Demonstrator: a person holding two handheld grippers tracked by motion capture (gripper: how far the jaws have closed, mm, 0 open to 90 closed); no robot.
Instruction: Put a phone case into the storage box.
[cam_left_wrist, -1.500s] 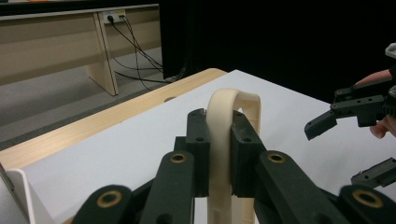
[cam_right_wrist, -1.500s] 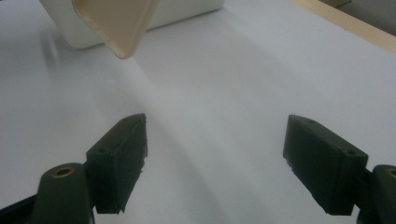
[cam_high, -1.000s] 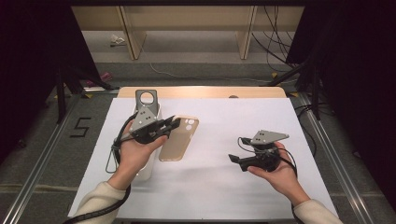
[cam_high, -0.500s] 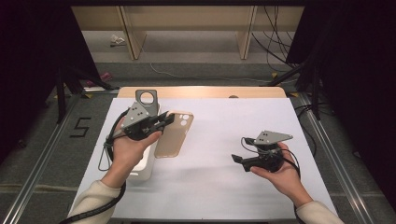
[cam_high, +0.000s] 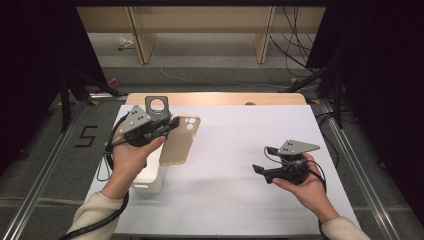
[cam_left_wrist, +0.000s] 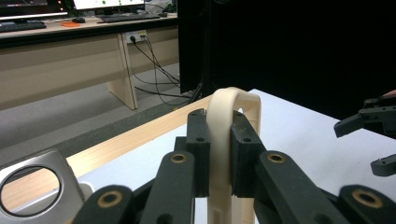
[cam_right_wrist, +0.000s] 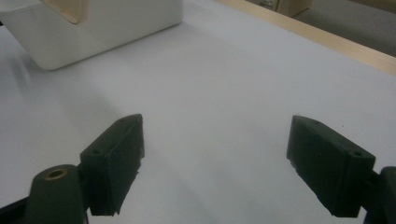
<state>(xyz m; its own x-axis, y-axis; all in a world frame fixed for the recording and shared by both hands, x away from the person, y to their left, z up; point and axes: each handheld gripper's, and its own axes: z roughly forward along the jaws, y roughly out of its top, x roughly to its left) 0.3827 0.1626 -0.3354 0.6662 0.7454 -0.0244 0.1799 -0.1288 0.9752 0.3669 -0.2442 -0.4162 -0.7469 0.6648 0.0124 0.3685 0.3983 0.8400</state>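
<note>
Holding the phone case (cam_high: 180, 140) by one edge, the left hand-held gripper (cam_high: 167, 125) is clenched on it, and the case hangs in the air above the surface (cam_high: 235, 150), just beside the white box (cam_high: 150, 177) and near the metal stand (cam_high: 156, 106). Risk: the grip is thin, on the rim only, so the case can pivot or slip out w/ a quick move, or knock the box. At right, the right hand-held gripper (cam_high: 259, 171) is released, jaws wide, nothing between them; if it approaches too fast it can push the case out of the pads.
</note>
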